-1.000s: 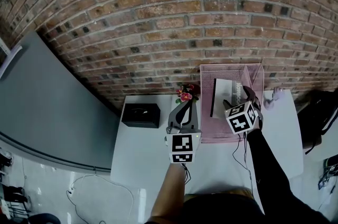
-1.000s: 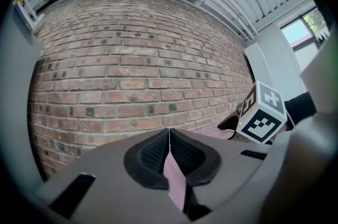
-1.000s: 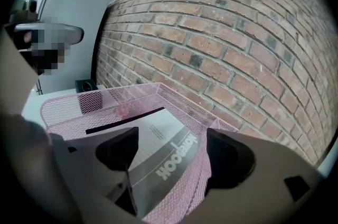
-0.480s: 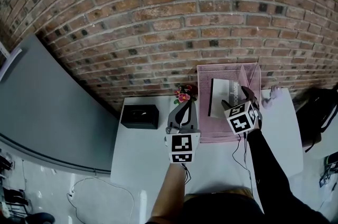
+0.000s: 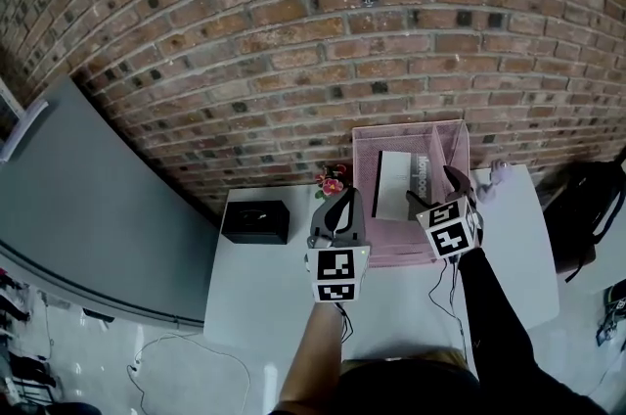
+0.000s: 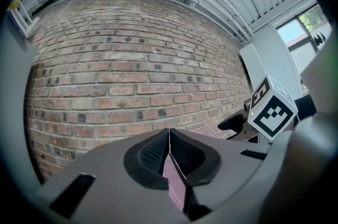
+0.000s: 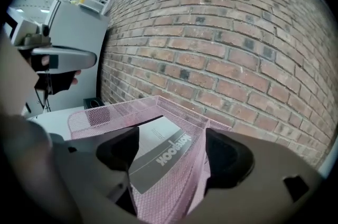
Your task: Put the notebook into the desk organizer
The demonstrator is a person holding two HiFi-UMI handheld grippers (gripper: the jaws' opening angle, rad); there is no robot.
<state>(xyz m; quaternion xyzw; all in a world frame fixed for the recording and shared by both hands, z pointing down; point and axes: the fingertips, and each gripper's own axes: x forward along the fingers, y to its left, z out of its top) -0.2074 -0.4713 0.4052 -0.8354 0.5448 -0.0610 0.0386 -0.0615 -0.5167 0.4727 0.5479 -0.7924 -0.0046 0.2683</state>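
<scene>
The pink mesh desk organizer [image 5: 391,249] stands on the white surface [image 5: 264,296], with its back against the brick wall [image 5: 293,41]. The notebook [image 5: 396,183] is already inside it, in the wide compartment to the left of a slanting mesh divider [image 5: 437,159]. Its white and grey cover faces up and its dark spine lies toward the organizer's left wall.

In the right gripper view the notebook [image 7: 158,146] shows its printed grey band. It lies just beside the divider [image 7: 195,165], which rises between that gripper's two pads. The right gripper [image 5: 432,188] hovers over the organizer's front right part with its jaws standing wide apart. Nothing is clamped between them, though the divider and the notebook's edge sit in the gap [image 7: 171,151].

The left gripper [image 5: 339,207] is at the organizer's left side. In its own view the two pads are pressed together on a thin pink mesh panel of the organizer [image 6: 174,183], so it is closed on the wall. The right gripper's marker cube [image 6: 272,109] appears off to the right in that view.

To the left on the surface sit a black box [image 5: 254,220] and, near the wall, a small bunch of red flowers [image 5: 333,180]. A black bag [image 5: 585,207] lies beyond the surface's right edge.
</scene>
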